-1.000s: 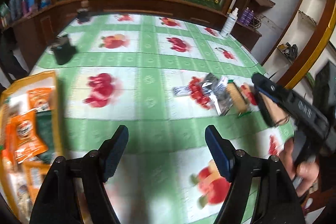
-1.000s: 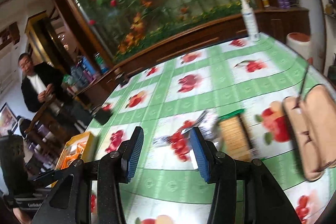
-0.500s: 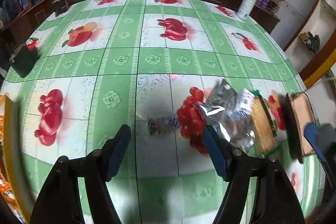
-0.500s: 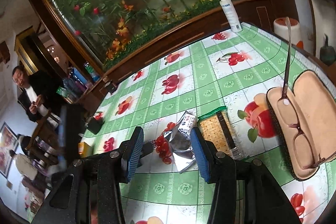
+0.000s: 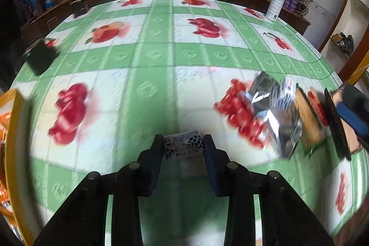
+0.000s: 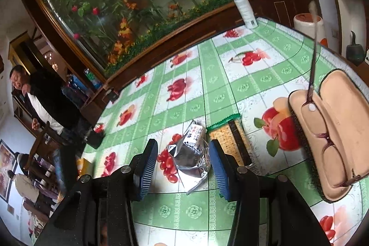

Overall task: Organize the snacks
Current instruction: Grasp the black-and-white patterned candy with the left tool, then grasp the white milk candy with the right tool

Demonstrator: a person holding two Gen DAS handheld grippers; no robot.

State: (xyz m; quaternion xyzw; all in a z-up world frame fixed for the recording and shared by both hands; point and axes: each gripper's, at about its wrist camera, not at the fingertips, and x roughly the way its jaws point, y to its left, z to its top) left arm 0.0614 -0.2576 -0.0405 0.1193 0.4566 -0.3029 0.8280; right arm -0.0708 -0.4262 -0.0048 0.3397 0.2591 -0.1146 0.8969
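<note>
- On the near part of the surface, toward the front edge, the left tongs are closing on a small patterned snack packet; the packet sits between the pads and appears to touch both.
- The packet lies flat on the green-and-white cloth, well apart from the other snacks, which are grouped toward the right edge.
- To do this grip well, let the pads finish closing across the packet's short width before lifting. A thin wrapper can slide out if the tongs rise while the squeeze is unfinished.
- Lift straight up from the cloth first, then carry toward the orange tray at the left edge, where other orange packets already lie.
- The right tongs stand partly open and hold nothing. They frame a crumpled silver foil packet, yet neither pad touches it.
- Just beside the foil packet, toward the right edge, lies a cracker pack, and beyond it an open glasses case with spectacles inside.
- That case is no snack and is probably best left alone; the right tongs should come down on the foil without nudging it.
- Foil crumples and slips, so a grip on its thicker middle looks safer than one on a loose corner.
</note>
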